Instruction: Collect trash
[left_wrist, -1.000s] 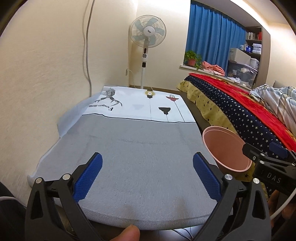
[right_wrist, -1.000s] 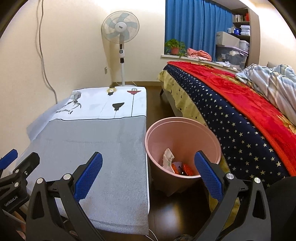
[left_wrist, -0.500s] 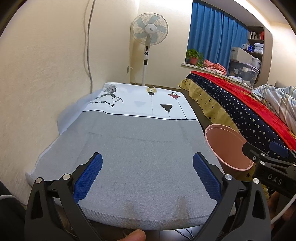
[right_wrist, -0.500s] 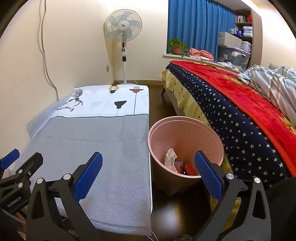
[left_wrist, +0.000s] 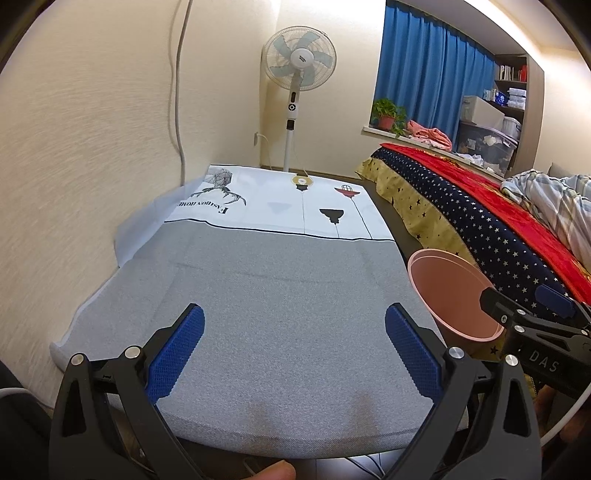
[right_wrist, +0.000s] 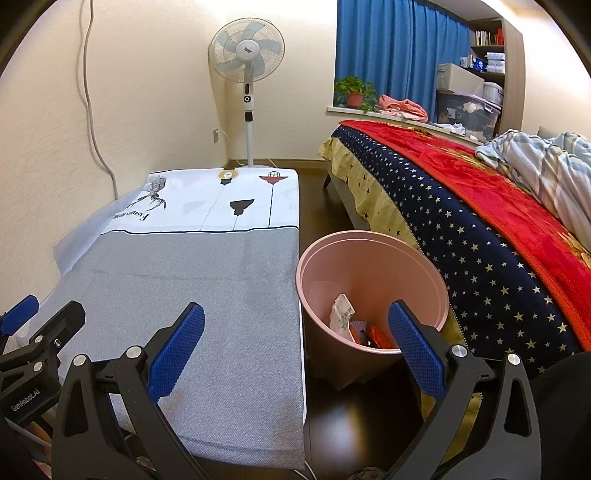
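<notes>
- Left gripper (left_wrist: 293, 354): jaws spread wide and empty, above the grey cloth-covered surface (left_wrist: 280, 317).
- Right gripper (right_wrist: 295, 354): jaws likewise released, holding nothing; its body reads "DAS" in the left view, while the left one's reads "GenRobot.AI" in the right view.
- Pink bin (right_wrist: 373, 291) stands on the floor between surface and bed (right_wrist: 480, 206); the trash (right_wrist: 343, 314), a crumpled wrapper and orange packets, lies inside.
- The cloth's white far end is printed "Fashion home".
</notes>
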